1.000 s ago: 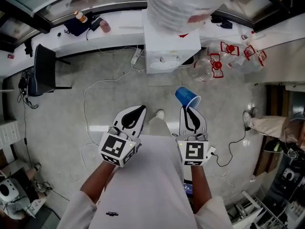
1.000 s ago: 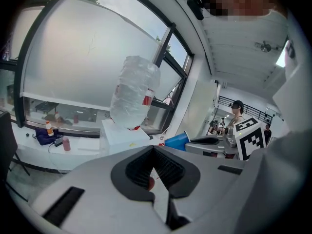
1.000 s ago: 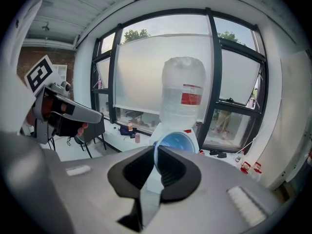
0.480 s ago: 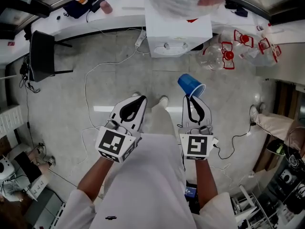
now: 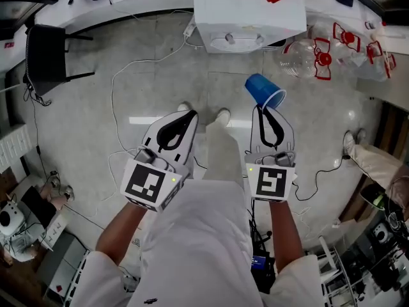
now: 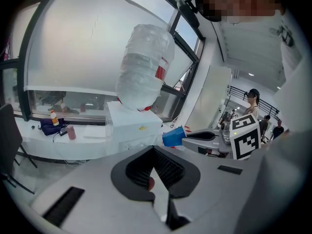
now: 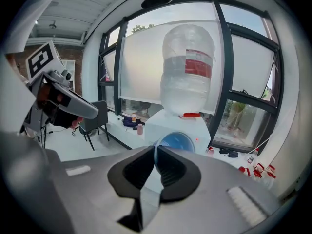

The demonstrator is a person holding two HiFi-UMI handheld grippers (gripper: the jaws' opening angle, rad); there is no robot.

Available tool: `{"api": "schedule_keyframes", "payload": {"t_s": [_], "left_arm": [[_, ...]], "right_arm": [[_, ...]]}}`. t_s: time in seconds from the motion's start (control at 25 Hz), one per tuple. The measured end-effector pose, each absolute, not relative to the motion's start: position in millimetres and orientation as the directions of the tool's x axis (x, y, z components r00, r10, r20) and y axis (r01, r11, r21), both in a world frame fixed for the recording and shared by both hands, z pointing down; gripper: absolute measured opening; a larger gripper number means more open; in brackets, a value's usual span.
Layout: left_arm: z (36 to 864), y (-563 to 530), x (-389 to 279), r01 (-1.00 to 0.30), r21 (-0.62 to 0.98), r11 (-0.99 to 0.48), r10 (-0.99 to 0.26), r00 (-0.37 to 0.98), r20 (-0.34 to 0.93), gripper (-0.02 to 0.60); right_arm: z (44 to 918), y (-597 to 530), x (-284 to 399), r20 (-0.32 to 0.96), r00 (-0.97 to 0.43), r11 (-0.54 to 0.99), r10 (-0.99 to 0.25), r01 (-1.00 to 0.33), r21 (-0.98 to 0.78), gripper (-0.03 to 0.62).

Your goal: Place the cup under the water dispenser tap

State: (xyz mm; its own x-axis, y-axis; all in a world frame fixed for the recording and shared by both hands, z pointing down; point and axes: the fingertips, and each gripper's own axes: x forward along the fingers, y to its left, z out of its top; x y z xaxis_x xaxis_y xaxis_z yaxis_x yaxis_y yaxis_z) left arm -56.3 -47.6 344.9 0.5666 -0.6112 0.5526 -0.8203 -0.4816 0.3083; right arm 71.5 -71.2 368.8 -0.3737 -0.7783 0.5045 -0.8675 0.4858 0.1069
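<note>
Head view, steeply down: my right gripper (image 5: 263,107) is clamped on the rim of the blue plastic cup (image 5: 264,89). The cup hangs tilted over the grey floor (image 5: 96,133), in front of the white water dispenser (image 5: 249,15) and apart from it. My left gripper (image 5: 189,114) rides beside the right one with its jaws together and nothing between them. The operator's white shoes (image 5: 222,115) show on the floor between the two tools.

Clear empty water bottles with red handles (image 5: 317,57) lie on the floor to the right of the dispenser. A black chair (image 5: 45,56) stands well off to the left, and a white cable (image 5: 117,88) trails across the floor between them.

Right gripper view: the two pads pinch the cup's wall where they meet, and the cup's open mouth faces the camera (I am looking straight into its blue interior). Behind the cup stands the dispenser, topped by an inverted clear bottle with a red label (image 7: 187,74).

Left gripper view: the closed jaws point towards the dispenser. The cup shows beyond them to the right, at the tip of the right gripper. On the white bench (image 6: 97,143) left of the dispenser sit a small orange-capped bottle (image 6: 52,117), a dark bag (image 6: 48,126) and a pink cup (image 6: 71,132), all near the bench's front edge.
</note>
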Motion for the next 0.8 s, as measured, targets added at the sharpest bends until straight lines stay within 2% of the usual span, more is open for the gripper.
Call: {"api": "schedule_keyframes", "payload": {"t_s": [0.8], "left_arm": [[452,-63,-45,-0.830,0.310,-0.465,-0.573,0.548,0.609,0.002]], "right_arm": [[482,-108,92,0.523,-0.365,0.501,-0.770,-0.854,0.142,0.029]]}}
